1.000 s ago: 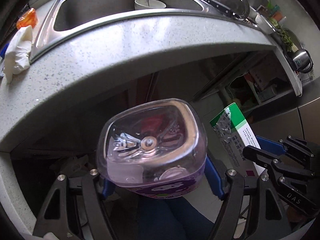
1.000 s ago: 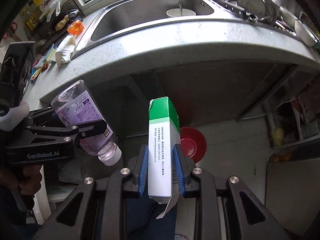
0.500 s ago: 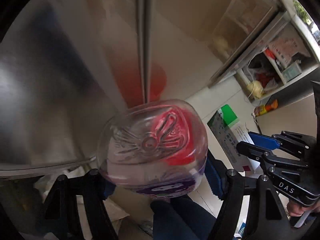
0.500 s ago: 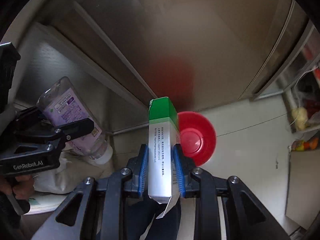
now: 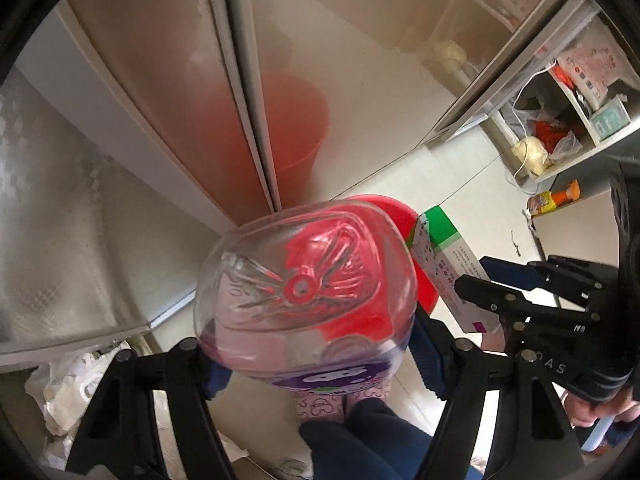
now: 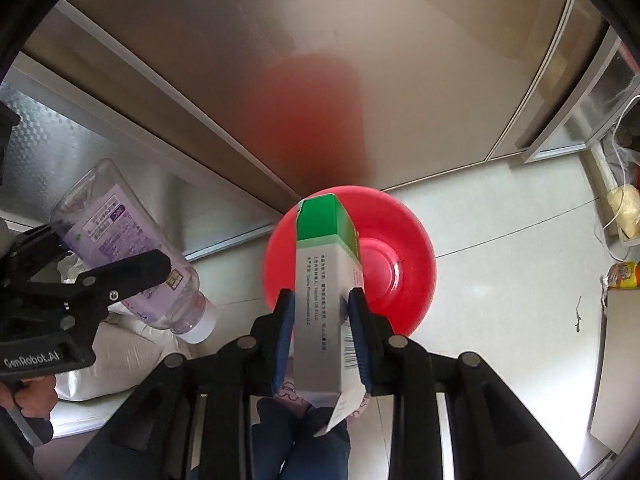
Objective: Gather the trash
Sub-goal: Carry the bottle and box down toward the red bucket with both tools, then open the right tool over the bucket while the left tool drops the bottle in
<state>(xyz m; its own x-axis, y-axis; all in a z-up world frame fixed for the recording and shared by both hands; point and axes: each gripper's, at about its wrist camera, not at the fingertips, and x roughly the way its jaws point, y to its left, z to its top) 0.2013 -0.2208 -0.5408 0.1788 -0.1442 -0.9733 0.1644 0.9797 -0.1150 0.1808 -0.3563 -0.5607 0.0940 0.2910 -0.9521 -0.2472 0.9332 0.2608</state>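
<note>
Both grippers loaded above the red basin

Firmly clamped, the left gripper (image 5: 316,364) holds one clear plastic bottle (image 5: 304,300) with a purple label, base forward, cap end tilted down. The right gripper (image 6: 320,328) pinches one green-topped carton (image 6: 322,280) upright between its blue pads. Beneath the carton sits one red basin (image 6: 396,260) on the pale floor (image 6: 500,280), against a steel cabinet door (image 6: 280,60); open floor lies rightward.
</note>
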